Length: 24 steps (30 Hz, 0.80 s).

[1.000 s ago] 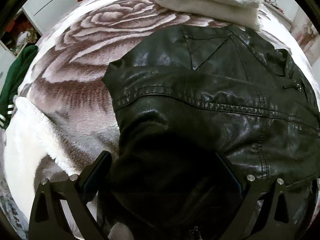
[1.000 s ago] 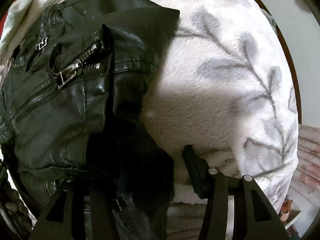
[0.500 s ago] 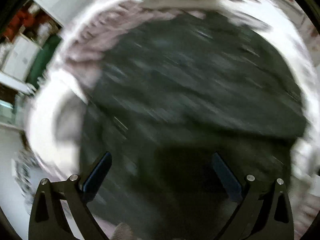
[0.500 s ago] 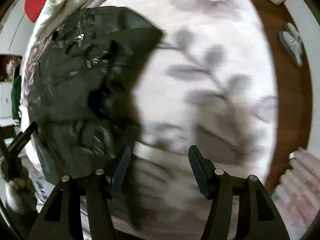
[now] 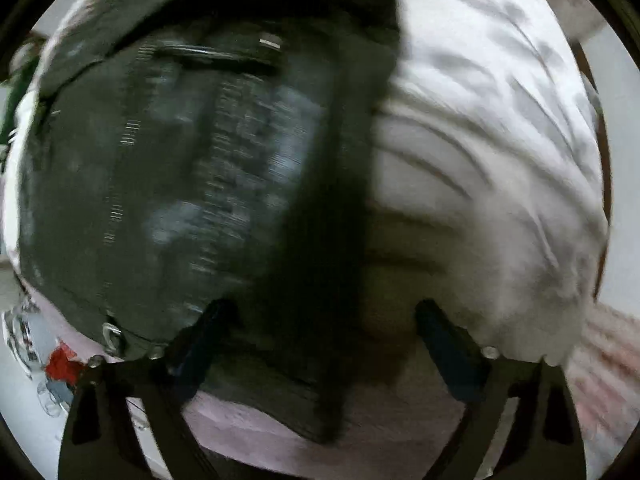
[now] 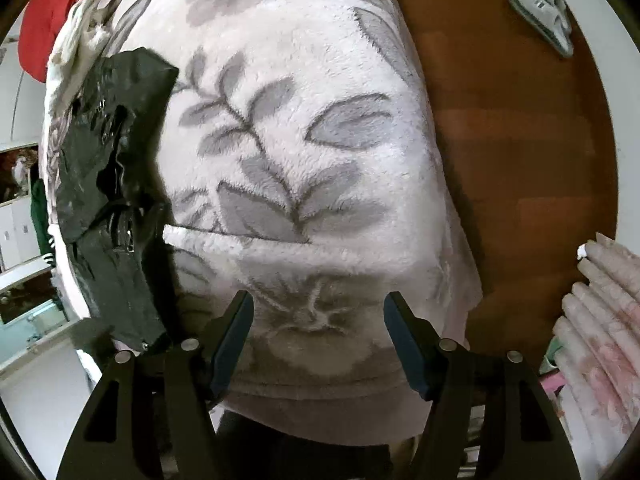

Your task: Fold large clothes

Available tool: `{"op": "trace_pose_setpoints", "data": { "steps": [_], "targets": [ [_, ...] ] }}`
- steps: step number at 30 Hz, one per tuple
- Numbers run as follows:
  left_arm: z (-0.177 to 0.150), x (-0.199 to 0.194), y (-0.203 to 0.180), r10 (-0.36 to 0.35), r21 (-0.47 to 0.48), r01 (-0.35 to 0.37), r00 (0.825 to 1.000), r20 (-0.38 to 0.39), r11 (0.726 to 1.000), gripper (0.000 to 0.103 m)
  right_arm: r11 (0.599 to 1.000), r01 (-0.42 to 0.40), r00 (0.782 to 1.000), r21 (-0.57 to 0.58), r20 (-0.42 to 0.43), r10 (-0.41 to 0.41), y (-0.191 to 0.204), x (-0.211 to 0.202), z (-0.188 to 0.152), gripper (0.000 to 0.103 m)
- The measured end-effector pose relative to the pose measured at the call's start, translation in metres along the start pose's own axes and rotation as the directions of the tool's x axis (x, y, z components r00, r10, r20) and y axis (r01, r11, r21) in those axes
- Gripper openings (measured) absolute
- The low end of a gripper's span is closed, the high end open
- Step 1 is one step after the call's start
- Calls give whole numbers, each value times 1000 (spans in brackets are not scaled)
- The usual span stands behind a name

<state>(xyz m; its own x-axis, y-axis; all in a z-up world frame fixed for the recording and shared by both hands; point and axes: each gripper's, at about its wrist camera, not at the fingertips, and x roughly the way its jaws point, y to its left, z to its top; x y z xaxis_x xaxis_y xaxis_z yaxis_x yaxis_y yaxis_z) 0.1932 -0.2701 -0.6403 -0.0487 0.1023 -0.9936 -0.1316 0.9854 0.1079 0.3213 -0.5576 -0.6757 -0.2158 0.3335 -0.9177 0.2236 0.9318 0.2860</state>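
Observation:
A black leather jacket [image 5: 192,184] lies folded on the bed's pale floral blanket [image 5: 480,140]. The left wrist view is blurred by motion. My left gripper [image 5: 320,328] is open and empty, above the jacket's right edge near the front of the bed. In the right wrist view the jacket [image 6: 108,184] lies far left on the blanket [image 6: 304,152]. My right gripper [image 6: 318,320] is open and empty, over the blanket's front edge, well to the right of the jacket.
A red cloth [image 6: 52,12] and a white folded towel [image 6: 84,24] lie at the head of the bed. Wooden floor [image 6: 520,140] with grey slippers [image 6: 540,8] is to the right. A pink floral cloth [image 6: 600,320] hangs at the right edge.
Both grippers have let go of the jacket and drawn back. The left gripper has swung to the right; the right gripper has pulled away to the right over the bare blanket.

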Motion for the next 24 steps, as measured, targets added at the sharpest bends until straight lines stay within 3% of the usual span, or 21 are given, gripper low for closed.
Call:
{"op": "trace_pose_setpoints", "data": {
  "steps": [2,5,8,11,13,17,20,23,24],
  "targets": [
    [4,-4,12,31,-19,-31,999,35,999,55,1000,-15,1000,-20,-5,15,14,6,8,70],
    [8,-7,20,37,13,-38,997,68,999,22,995,-61,998,-74,-8,61,33,12,23,70],
    [9,-13,19,30,44,-34,995,98,998,5,986,-123,992,-112,-15,122,59,26,43,70],
    [7,-23,18,25,32,-29,992,124,999,3,972,-206,979,-114,-27,204,82,43,63,70],
    [7,-28,26,6,3,-6,991,136,1000,3,949,-297,955,-104,-29,295,97,52,79,70],
    [6,-39,42,-25,-34,31,988,150,999,2,855,-519,854,-18,-35,518,118,82,123,76],
    [12,-44,63,-51,-54,60,986,160,997,2,809,-587,807,30,-52,588,130,108,145,76],
    [9,-53,78,-80,-64,92,982,170,994,2,742,-660,739,116,-77,670,146,133,157,76],
    [10,-56,84,-88,-67,101,981,175,993,2,745,-656,742,120,-74,666,151,134,157,61]
  ]
}}
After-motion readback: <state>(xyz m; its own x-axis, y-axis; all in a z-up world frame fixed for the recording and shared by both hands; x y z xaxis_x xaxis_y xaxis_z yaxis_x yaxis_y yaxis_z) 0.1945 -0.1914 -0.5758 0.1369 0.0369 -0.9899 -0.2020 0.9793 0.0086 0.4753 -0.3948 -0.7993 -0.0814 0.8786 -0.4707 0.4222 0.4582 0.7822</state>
